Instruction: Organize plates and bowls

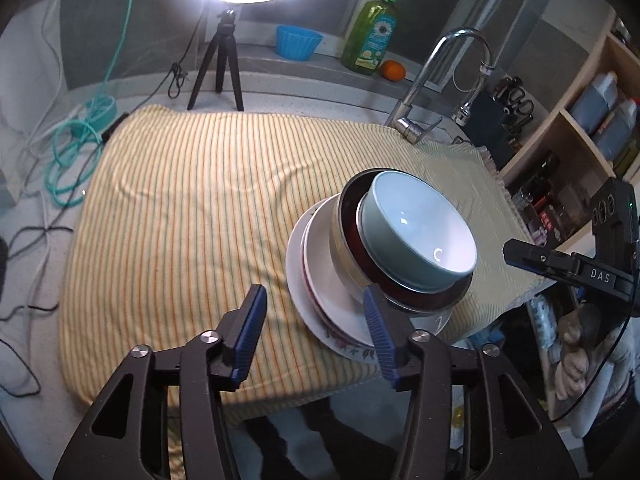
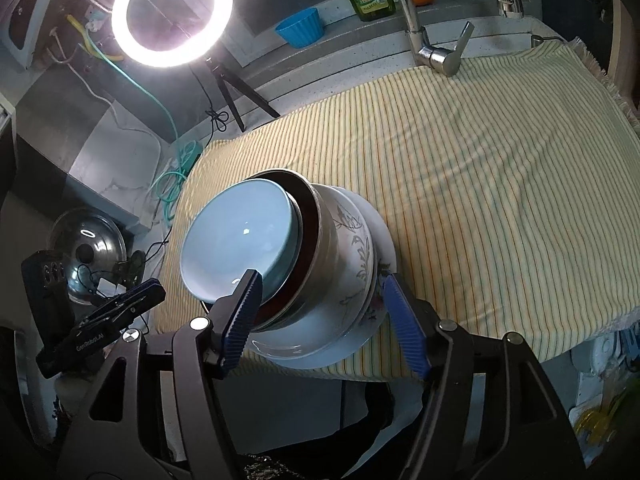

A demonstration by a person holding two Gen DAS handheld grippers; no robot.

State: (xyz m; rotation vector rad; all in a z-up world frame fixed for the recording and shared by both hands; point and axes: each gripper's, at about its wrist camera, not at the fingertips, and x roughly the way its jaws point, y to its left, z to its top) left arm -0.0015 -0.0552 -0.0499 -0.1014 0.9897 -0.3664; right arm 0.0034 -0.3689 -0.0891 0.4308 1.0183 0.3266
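**Dishes in one stack on the striped cloth**

Cloth (image 1: 180,208) with yellow stripes covers the counter, and it is the largest thing here. On its near edge stands one stack of dishes. I count two plates and three bowls in it.

The bottom is a wide white plate (image 1: 294,280), and on it lies a second plate (image 1: 320,248), a little smaller, with a dark red line at its rim. Some flower print shows at the near edge, but I cannot tell which plate carries it. On the plates stands a white bowl (image 2: 352,232) with a grey plant drawing on its wall. Inside it sits a dark red bowl (image 1: 356,236), and inside that one sits the pale blue bowl (image 1: 420,224), which is the top one. The bowls look tilted, possibly from the fisheye lens.

There are two grippers. The left gripper (image 1: 316,320) has its fingers spread apart and holds nothing; its right finger is in front of the plates' near side, and I cannot tell if it touches them. The right gripper (image 2: 322,312) is also spread wide, with the stack between its two fingers; the left finger (image 2: 244,304) is in front of the blue bowl's rim, and touching is not clear.

Behind the cloth I see one ring light (image 2: 172,12) on a tripod, one faucet (image 1: 436,80), one green soap bottle (image 1: 372,32), one small blue cup (image 1: 298,42) and one orange (image 1: 393,70).
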